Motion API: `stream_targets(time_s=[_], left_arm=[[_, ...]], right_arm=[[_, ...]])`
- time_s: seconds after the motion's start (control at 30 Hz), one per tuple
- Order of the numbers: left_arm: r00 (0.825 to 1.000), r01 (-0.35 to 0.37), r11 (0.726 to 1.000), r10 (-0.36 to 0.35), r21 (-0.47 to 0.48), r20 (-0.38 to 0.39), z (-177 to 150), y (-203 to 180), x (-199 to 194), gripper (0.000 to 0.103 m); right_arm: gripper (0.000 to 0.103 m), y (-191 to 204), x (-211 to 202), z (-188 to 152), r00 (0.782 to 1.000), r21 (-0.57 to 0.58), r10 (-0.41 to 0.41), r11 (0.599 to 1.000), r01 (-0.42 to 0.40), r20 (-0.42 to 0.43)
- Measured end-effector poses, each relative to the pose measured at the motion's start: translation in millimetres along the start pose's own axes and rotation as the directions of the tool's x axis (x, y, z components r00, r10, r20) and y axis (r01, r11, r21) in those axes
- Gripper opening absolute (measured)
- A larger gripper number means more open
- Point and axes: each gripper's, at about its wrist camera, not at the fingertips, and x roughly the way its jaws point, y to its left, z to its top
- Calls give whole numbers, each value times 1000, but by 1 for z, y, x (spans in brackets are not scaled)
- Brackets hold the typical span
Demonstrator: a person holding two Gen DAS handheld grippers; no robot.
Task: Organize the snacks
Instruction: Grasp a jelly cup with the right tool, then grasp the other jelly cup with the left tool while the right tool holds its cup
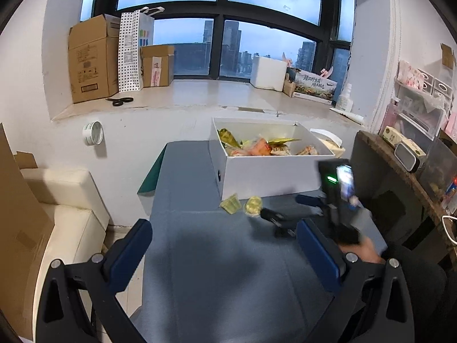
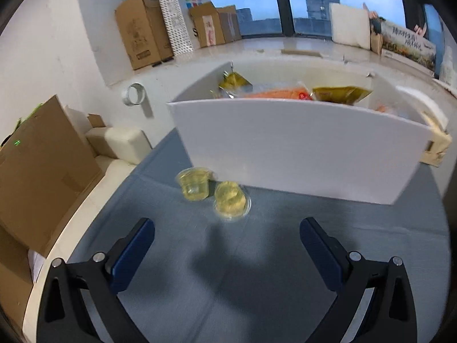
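Two jelly cups sit on the blue-grey table [image 2: 285,257], just in front of the white box [image 2: 300,148] w/ snack packets already inside. Left jelly cup [image 2: 194,184] lies tipped, touching or nearly touching the box's front wall; right jelly cup [image 2: 231,200] is upright-ish, just beside it, slightly nearer the camera.

Right gripper [image 2: 227,245] is spread wide, nothing between the pads, aimed almost straight at the right cup: cup lies dead ahead, a touch left of centre, near the fingertips. In the left wrist view the same gripper [image 1: 285,208] reaches in from the right side, tip close to that cup [image 1: 252,205].

Left gripper [image 1: 224,245] also spread, empty, well back from both cups [image 1: 230,203].

Judgement: right arm is nearer, so it prob. takes the right cup; cups are round, no long axis, approach angle matters little. Box rim is above and beyond.
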Motion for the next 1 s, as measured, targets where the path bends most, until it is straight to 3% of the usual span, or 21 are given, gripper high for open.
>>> stream_targets(time_s=[0.1,0.17,0.27,0.33,0.43,0.73,0.93,1.0], left_arm=[[1000,-9,1000,9,-2,-12,-5,6,1,103],[1000,-12,1000,12,-3,-20,-7,9,3,103],[999,-14,1000,14,-12,-34,-10,13,8,103],[999,-8,1000,7,-18,-39,-11,13,12,103],[999,-6,1000,5,-21,-52,-13,13,18,103],[997,20,1000,-20,3,-81,-3,1,64,103],[986,9,1000,-8,7,-168,12,-13,151,102],[981,-25,1000,27,14,-191,14,-17,179,102]], right_arm=[[101,-1,30,8,999,21,6,1000,-5,-46],[93,-3,45,11,998,38,16,999,-14,-55],[73,-3,65,14,994,39,-13,999,17,-104],[51,-3,73,13,992,34,-15,999,20,-126],[39,-1,74,12,992,0,-22,1000,22,-120],[36,1,34,7,998,-40,-14,999,11,-55],[36,-7,-32,3,1000,-43,-6,999,7,21],[36,-13,-58,-3,999,-24,2,1000,-1,41]])
